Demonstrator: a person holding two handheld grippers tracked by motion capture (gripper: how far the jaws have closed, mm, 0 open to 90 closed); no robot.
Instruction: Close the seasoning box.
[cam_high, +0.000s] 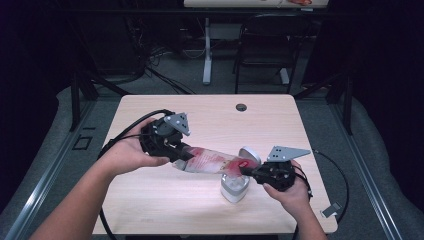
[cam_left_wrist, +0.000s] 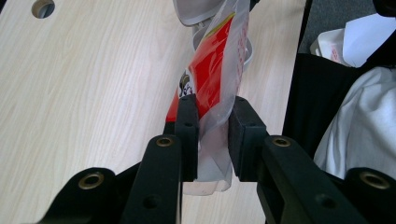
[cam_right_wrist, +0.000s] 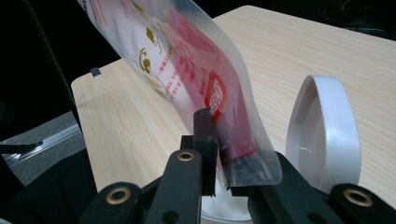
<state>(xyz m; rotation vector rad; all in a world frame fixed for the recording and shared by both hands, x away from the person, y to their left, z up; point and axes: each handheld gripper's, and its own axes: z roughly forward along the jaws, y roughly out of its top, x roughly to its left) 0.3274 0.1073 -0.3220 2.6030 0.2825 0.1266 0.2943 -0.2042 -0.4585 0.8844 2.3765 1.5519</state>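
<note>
A translucent red and white pouch (cam_high: 212, 160) is stretched level between both grippers above the wooden table (cam_high: 200, 210). My left gripper (cam_high: 182, 155) is shut on its clear end; in the left gripper view the pads pinch the film (cam_left_wrist: 212, 140) and the pouch (cam_left_wrist: 212, 70) runs away from them. My right gripper (cam_high: 247, 171) is shut on the other, red end, and its jaws clamp the pouch (cam_right_wrist: 177, 60) at its edge (cam_right_wrist: 219, 158). Under that end stands a white container (cam_high: 234, 187) with its flip lid (cam_right_wrist: 327, 130) up.
A cable hole (cam_high: 241, 107) sits near the table's far edge. A small grey item (cam_high: 331, 210) lies at the front right corner. A chair (cam_high: 265, 45) and another table's leg (cam_high: 207, 50) stand behind. Cables trail off both grippers.
</note>
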